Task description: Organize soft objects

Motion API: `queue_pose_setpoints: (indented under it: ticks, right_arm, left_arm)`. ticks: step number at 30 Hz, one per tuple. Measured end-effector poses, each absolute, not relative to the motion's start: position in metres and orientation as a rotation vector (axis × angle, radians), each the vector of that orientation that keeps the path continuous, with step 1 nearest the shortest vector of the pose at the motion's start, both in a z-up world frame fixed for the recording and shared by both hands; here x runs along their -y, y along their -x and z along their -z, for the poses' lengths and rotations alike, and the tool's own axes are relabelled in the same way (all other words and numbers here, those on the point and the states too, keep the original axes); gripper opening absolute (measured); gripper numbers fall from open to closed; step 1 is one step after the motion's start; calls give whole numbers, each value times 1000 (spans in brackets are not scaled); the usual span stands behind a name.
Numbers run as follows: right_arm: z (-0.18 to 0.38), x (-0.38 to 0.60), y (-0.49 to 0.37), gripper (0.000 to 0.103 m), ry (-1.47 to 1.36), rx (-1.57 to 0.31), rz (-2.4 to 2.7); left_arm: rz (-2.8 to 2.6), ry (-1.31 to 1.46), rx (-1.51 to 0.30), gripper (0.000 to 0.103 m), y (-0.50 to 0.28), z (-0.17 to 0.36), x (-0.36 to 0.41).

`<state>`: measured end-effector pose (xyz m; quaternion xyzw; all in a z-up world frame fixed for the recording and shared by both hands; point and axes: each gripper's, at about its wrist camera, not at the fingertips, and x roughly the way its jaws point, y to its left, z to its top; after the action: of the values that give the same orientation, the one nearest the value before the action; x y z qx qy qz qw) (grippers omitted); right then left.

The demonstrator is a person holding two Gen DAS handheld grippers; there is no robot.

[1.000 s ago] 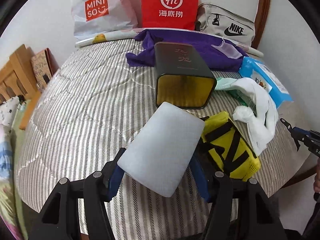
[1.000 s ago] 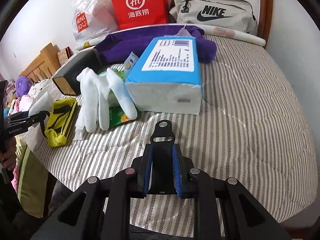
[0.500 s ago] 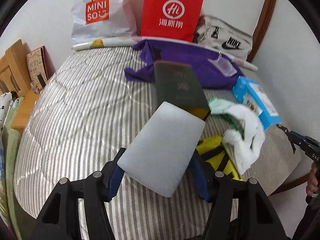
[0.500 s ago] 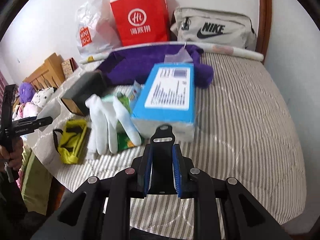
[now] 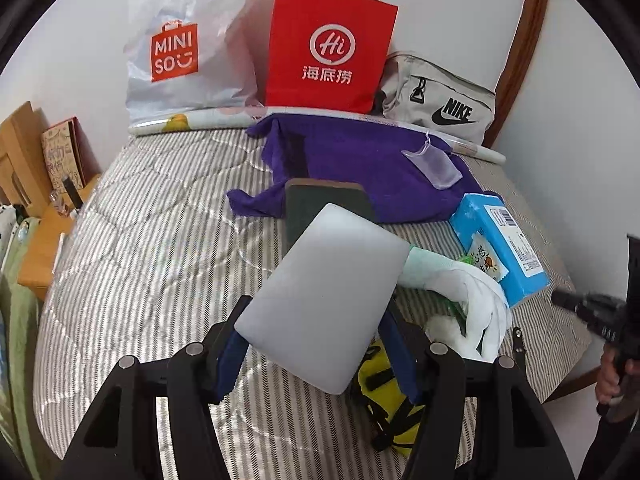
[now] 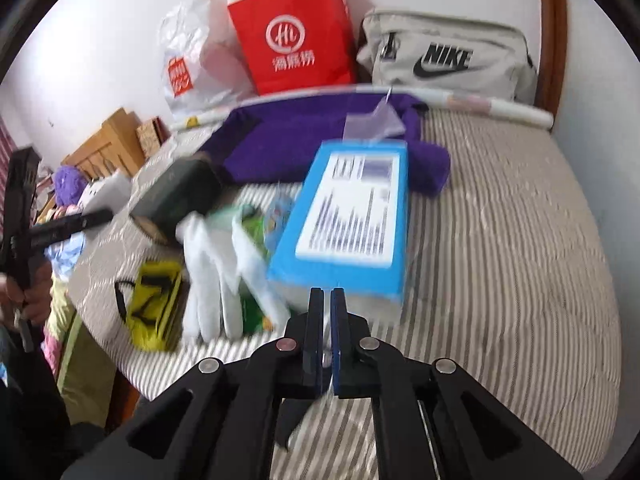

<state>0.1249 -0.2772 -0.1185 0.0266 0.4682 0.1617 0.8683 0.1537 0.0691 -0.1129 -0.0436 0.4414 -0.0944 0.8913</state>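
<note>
While the left gripper (image 5: 316,344) clamps 1 white foam block (image 5: 324,296), the right gripper (image 6: 327,300) sits nearly closed, empty.

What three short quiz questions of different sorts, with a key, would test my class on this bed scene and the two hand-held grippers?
1. True or false: the left hand-held gripper holds the white foam block above the striped bed.
2. Multiple choice: the blue tissue pack lies partly on which thing? A) the purple cloth B) the Nike bag C) the yellow pouch
3. Fill in: the right hand-held gripper has its fingers nearly together and holds ____.

Key: 1 true; 2 A; 3 nothing.
</note>
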Motion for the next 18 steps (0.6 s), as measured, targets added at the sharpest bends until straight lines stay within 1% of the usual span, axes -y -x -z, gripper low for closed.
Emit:
queue_pose_setpoints:
  ticks: [1, 2, 3, 4, 11, 15, 17, 18]
  right_arm:
    - [122, 276, -121, 15, -50, -998, -348]
    - [128, 275, -115, 20, -47, -1023, -358]
    - [134, 274, -112, 30, -50, -1038, -354]
    - [139, 273, -109, 33, -57, -1055, -350]
    - [175, 257, -88, 33, -91, -1172, -301]
    - [177, 241, -79, 35, -15, -1141, -228]
    - [177, 236, -78, 32, 25, -1129, -208]
    - [176, 235, -78, 27, 45, -1130, -202]
  left_arm:
    - [198, 92, -922, 60, -154, 115, -69]
    - [200, 94, -931, 60, -154, 117, -69]
    - [202, 94, -937, 60, -154, 119, -68]
    - [204, 95, -938, 60, -154, 120, -68]
    - [220, 98, -950, 60, -148, 127, -69]
    - [236, 107, -948, 60, -142, 129, -72]
    - [238, 109, -946, 60, -140, 130, -73]
    - [244, 111, -945, 60, -137, 130, -74]
